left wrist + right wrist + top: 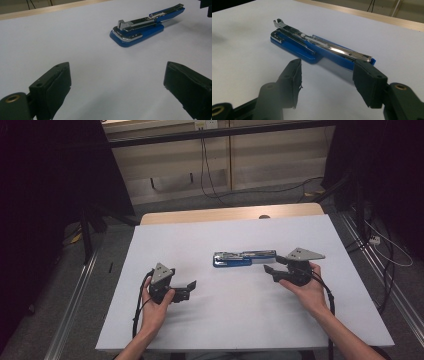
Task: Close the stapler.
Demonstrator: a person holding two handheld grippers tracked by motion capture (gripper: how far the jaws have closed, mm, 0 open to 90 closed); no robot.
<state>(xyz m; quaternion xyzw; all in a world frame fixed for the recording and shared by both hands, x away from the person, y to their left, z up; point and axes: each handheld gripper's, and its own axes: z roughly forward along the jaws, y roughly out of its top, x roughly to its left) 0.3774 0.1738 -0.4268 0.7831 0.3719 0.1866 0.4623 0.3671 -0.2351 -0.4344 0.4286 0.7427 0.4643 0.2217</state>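
Left gripper (192, 286), black two-jaw tool in person's left hand: jaws wide apart, empty, low over white table (225, 320), well short of stapler.

Blue-and-chrome stapler (244, 258), mid-table, arm swung open flat.

Right gripper (268, 269): jaws half-spread at stapler's near end, one pad against it, not clamped.

Judgement: grasp barely begun; lifting or closing stapler remains.

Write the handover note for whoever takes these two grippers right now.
Left gripper: open, holding nothing, over bare table, short of the stapler.
Right gripper: jaws half open at the stapler's rear end, one pad beside it; no grip visible yet.
Stapler: blue, lying flat mid-table, swung fully open with its metal magazine exposed.
Done: both grippers brought toward the stapler.
Left: probably clamp the rear end with the right, bring the left up to the front end, then work on it.
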